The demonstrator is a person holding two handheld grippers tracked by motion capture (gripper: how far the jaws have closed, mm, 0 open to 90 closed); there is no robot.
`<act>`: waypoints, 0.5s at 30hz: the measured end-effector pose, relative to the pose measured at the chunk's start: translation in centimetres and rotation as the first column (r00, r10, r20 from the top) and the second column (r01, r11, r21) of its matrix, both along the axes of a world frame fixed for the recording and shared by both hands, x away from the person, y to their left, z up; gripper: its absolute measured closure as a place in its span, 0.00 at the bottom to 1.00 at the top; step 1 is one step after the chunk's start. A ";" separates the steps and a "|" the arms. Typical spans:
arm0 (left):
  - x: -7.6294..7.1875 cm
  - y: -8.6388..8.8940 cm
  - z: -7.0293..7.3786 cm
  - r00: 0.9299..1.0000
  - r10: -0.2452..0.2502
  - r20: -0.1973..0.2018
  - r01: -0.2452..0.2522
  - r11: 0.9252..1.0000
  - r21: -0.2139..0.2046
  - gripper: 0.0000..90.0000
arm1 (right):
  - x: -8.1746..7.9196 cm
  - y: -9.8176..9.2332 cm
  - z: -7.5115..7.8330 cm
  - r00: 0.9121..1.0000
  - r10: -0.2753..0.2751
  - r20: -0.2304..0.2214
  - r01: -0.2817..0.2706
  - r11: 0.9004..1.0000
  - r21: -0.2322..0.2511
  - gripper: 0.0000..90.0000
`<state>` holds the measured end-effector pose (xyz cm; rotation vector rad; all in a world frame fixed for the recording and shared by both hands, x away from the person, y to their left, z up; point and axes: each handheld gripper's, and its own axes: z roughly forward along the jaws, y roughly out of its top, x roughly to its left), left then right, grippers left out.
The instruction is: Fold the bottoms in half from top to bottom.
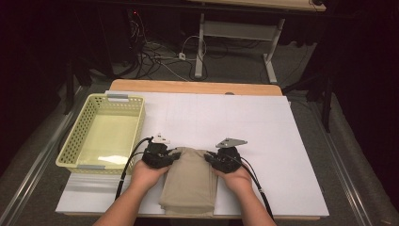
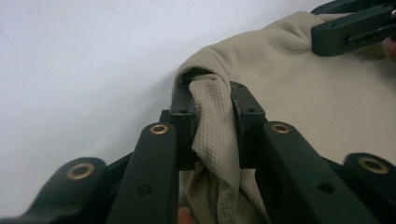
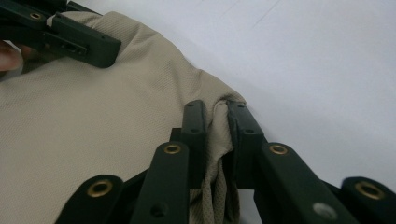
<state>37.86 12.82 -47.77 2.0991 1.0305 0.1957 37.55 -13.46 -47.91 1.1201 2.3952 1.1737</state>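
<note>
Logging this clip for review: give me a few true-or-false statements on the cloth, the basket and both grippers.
1. The left gripper pinches the folded beige cloth. True.
2. The right gripper is open above the cloth. False: its jaws clamp the cloth's other far corner.
3. The yellow basket holds the cloth. False: the cloth lies on the white table sheet beside it.
4. The basket sits left of the cloth in the high view. True.
</note>
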 end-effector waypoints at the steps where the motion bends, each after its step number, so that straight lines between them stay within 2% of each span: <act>1: 0.2 -0.1 0.2 1.000 -0.001 0.004 0.001 1.000 0.008 0.82 | 0.1 -0.1 0.2 1.000 -0.001 0.015 0.001 1.000 -0.005 0.90; 4: 1.1 -0.6 1.1 0.999 -0.004 0.039 0.003 1.000 0.018 0.82 | 0.4 -0.6 0.8 0.999 -0.023 0.043 0.022 1.000 0.011 0.90; 7: 2.3 -1.3 2.5 0.998 0.001 0.071 -0.002 1.000 0.008 0.82 | 0.9 -1.1 1.6 0.996 -0.048 0.074 0.047 0.999 0.016 0.90; 9: 3.0 -1.7 3.0 0.997 0.008 0.082 -0.008 1.000 0.000 0.82 | 1.6 -1.7 2.3 0.993 -0.075 0.094 0.072 0.997 0.037 0.90; 11: 3.8 -2.1 3.1 0.996 0.014 0.088 -0.014 1.000 0.000 0.82 | 2.2 -2.1 2.5 0.991 -0.092 0.101 0.088 0.995 0.042 0.90; 13: 4.3 -2.4 2.6 0.996 0.017 0.085 -0.018 1.000 0.010 0.79 | 3.0 -2.3 2.3 0.991 -0.095 0.090 0.092 0.995 0.031 0.89; 15: 4.5 -2.5 2.1 0.997 0.039 0.066 -0.041 0.999 0.027 0.69 | 3.5 -2.3 1.7 0.992 -0.098 0.078 0.097 0.995 0.019 0.84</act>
